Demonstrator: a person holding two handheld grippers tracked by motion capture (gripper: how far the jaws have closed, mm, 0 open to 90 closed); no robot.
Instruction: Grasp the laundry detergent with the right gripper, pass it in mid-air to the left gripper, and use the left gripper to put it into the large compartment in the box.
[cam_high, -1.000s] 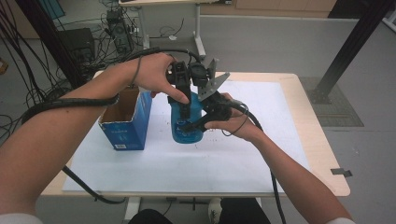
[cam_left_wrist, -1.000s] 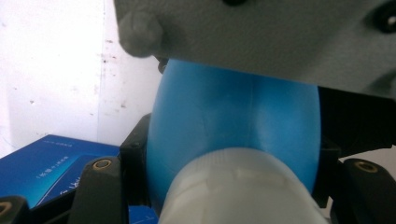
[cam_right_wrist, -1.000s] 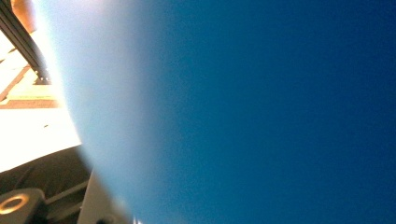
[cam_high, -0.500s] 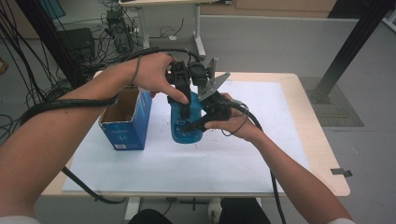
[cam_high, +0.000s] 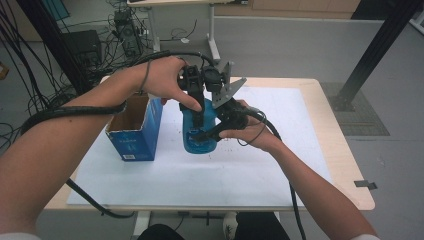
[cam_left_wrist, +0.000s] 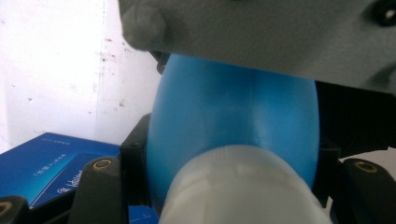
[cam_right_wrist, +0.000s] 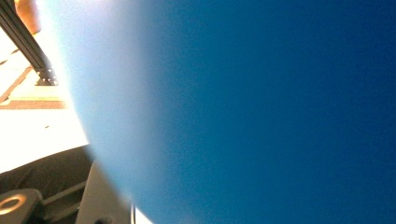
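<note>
Bottle: the blue bottle (cam_high: 199, 142) stands upright on the white sheet (cam_high: 165, 180) near the middle of the table (cam_high: 350, 165), just to the right of the box.
Cap: in your left gripper view the white cap (cam_left_wrist: 243, 186) sits close to the lens, with the blue body of the bottle swelling beyond it.
Left gripper: your left gripper (cam_high: 196, 100) comes down on the bottle from above. Its jaws are closed tight on the top of the bottle, one black jaw on each side of it.
Right gripper: your right gripper (cam_high: 212, 131) comes in from the right at the bottle's side. Its jaws are nearly closed and lie against the blue body, which looms very close in your right gripper view. I cannot tell from the pictures whether the pads press on it.
Hands: your left hand (cam_high: 160, 80) wraps the left gripper; your right hand (cam_high: 247, 127) holds the right one beside the bottle.
Box: the open blue box (cam_high: 134, 129) stands upright on the sheet, close beside the bottle but apart from it.
</note>
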